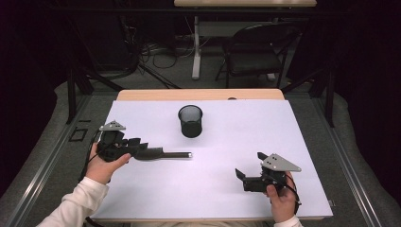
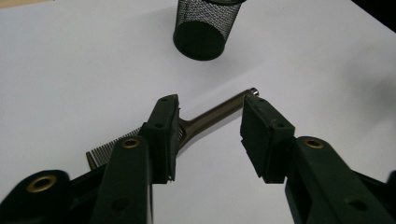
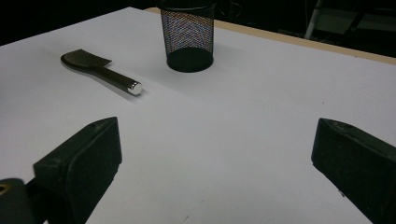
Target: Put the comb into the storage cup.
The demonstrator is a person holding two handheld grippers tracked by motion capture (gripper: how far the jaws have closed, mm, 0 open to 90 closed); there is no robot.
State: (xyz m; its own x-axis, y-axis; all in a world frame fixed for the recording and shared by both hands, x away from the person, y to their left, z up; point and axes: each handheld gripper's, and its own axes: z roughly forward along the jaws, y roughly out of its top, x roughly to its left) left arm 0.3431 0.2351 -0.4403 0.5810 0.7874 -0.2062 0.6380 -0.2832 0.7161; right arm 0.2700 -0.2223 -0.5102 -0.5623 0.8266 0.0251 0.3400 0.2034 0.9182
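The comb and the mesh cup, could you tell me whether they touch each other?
Apart. The high view shows bare white table between the comb and the mesh cup; the right gripper view shows the same gap.

Recording lab, curtained off in black.
Set up as a test bench: a wooden table (image 1: 198, 94) covered with a plain white sheet (image 1: 227, 142), hemmed in by dark drapes (image 1: 364, 71) and black metal frame legs (image 1: 71, 90). Behind it, grey carpet with loose cables (image 1: 156, 52) trailing across, a folding chair (image 1: 255, 52) and the white leg of a second desk (image 1: 196, 47). On the sheet, a black mesh pen cup (image 1: 190, 121).
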